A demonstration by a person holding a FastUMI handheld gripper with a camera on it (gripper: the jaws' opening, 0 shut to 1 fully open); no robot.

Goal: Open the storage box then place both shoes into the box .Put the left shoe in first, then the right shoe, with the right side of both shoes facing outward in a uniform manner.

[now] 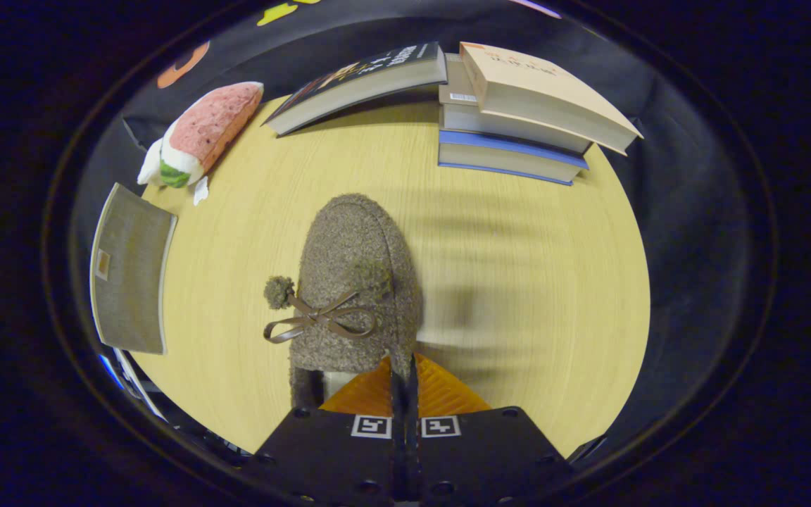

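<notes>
The tool [403,377] has its fingers drawn nearly together, pinching the right side wall of the fuzzy brown shoe [356,282] near its opening. Shoe points ahead, bow and pompom on top, seemingly lifted or tipped just above the bench [532,282]. Grey fabric storage box [131,271] sits off to the left, near a plush toy [201,134]; stacked books [518,113] lie beyond. Step looks like carrying a shoe to the box. Next move calls for swinging left and lowering it in, right side outward.
</notes>
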